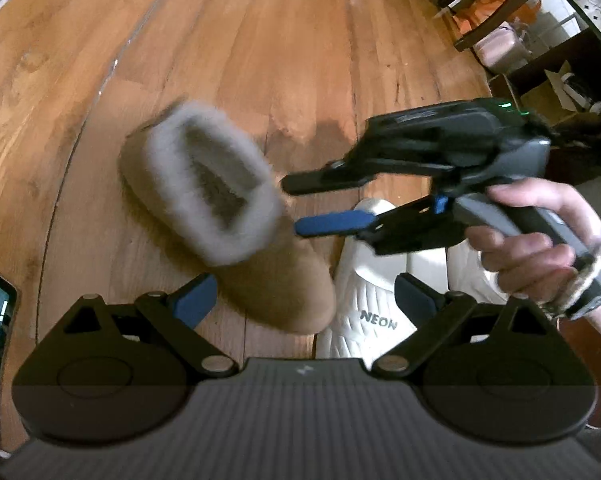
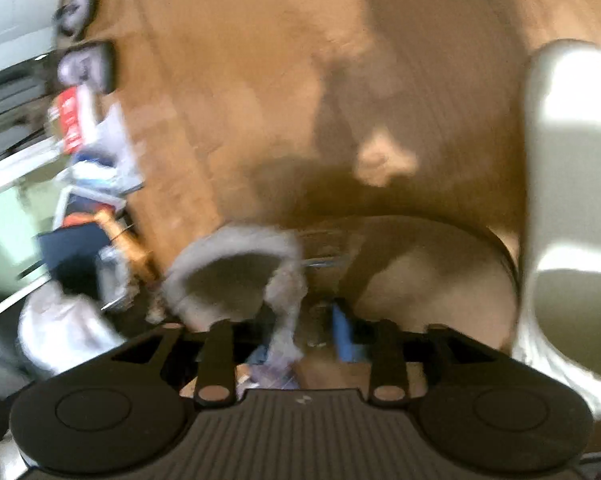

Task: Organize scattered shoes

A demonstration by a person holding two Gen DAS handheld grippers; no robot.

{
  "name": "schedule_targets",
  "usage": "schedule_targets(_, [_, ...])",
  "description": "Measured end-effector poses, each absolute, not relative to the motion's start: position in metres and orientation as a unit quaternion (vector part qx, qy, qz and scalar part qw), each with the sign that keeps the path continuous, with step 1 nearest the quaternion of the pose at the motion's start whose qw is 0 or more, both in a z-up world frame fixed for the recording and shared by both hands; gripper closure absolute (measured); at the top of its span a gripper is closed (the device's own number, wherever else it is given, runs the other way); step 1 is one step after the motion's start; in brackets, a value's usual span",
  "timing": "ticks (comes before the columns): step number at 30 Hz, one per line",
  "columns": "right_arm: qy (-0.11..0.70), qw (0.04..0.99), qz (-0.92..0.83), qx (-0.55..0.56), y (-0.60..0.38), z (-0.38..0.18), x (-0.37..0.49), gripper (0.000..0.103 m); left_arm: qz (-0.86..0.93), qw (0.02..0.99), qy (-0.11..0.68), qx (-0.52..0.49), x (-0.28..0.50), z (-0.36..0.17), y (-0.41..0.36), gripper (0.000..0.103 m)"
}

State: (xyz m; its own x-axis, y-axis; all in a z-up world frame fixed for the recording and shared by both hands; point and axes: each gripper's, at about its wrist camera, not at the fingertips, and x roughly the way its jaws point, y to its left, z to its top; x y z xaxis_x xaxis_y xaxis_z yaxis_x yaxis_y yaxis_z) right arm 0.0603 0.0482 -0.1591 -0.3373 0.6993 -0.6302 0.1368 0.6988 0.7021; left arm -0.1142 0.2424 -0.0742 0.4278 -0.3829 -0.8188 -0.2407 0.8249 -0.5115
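- tan slipper (image 1: pixel 236 240) with grey fur cuff is on the wood floor (image 1: pixel 260 60), toe pointing toward the near edge of the left wrist view, just beside a white slide (image 1: pixel 364 312) marked "neon"
- second white slide (image 1: pixel 472 268) mostly hidden behind the right claw and the hand (image 1: pixel 540 248) holding it
- right claw (image 1: pixel 290 204): fingers apart, upper black one and lower blue-padded one reaching to the slipper's fur cuff at its heel side; looks like they bracket the cuff wall but blur hides real contact
- right wrist view is badly smeared; fur cuff (image 2: pixel 236 264) sits right at the claw with one blue pad (image 2: pixel 342 332) beside it, so cannot tell if it has closed on the cuff or is parted around it
- left claw (image 1: pixel 304 300): released, pads spread wide, holding nothing, hovering low over the slipper toe and the slide
- blur on slipper and right claw says things are moving; one frame fits either picking the slipper up by the cuff or letting go after setting it beside the slides
- if gripping: put one finger inside the opening, one outside, bite past the fur into the firmer wall, since fur alone will slip
- soft shoe will sag and swing from the cuff, so keep it low
- line it up parallel with the white slides, toes the same way
- more shoes show blurred at the far left edge of the floor (image 2: pixel 84 64), well apart from this group
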Motion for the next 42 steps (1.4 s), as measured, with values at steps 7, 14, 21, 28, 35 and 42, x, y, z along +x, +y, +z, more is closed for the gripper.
schedule_targets(7, [0.657,0.634,0.408,-0.031,0.089,-0.112,0.044,0.038,-0.059,0.755,0.562,-0.332,-0.103,-0.113,0.243,0.006])
schedule_targets(14, [0.616,0.618,0.474,-0.12,0.126,-0.117,0.018,0.023,-0.053,0.745,0.579,-0.328,-0.107,-0.125,0.24,0.007])
schedule_targets(21, [0.604,0.612,0.487,-0.156,0.15,-0.126,0.012,0.022,-0.037,0.737,0.587,-0.332,-0.113,-0.134,0.248,0.007])
schedule_targets(28, [0.611,0.611,0.476,-0.161,0.168,-0.151,0.013,0.011,-0.032,0.737,0.586,-0.335,-0.116,-0.135,0.251,0.007])
schedule_targets(35, [0.634,0.651,0.403,-0.109,0.15,-0.156,0.024,0.056,-0.033,0.735,0.584,-0.343,-0.116,-0.14,0.25,0.007])
schedule_targets(42, [0.718,0.628,0.301,0.021,0.098,-0.166,0.033,0.066,-0.035,0.744,0.575,-0.339,-0.117,-0.133,0.25,0.006])
